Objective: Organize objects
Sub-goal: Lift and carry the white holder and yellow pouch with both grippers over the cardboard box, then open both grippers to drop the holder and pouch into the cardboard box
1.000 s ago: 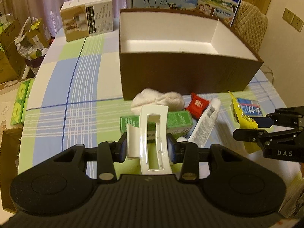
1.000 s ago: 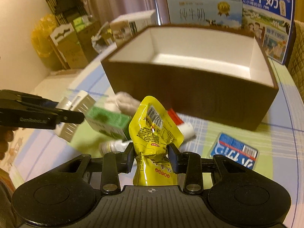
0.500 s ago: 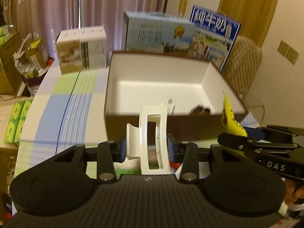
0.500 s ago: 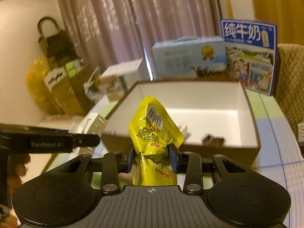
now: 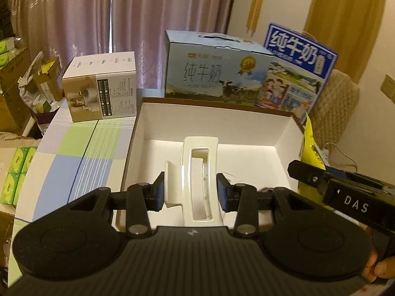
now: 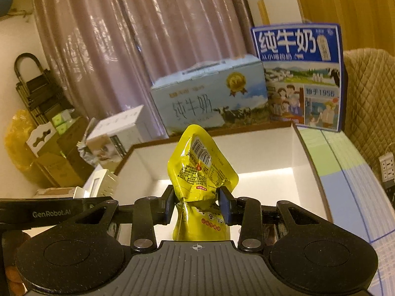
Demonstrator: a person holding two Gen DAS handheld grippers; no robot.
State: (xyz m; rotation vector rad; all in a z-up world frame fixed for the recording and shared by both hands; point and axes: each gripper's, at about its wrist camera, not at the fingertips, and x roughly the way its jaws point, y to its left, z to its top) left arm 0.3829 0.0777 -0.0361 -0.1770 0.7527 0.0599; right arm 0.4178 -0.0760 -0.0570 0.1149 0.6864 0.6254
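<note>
Over the brown cardboard box with white lining (image 5: 284,133) now, both loads above its open interior. Left gripper (image 5: 190,193) clamped on a glossy white plastic hair claw (image 5: 197,172), teeth seen only from the right wrist. Right gripper (image 6: 197,204) pinching a crinkled yellow foil snack pouch (image 6: 200,170), barcode visible there alone.

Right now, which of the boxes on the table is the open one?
The brown box with the white inside, nearest both grippers. The two milk cartons and the white box behind it are closed.
</note>
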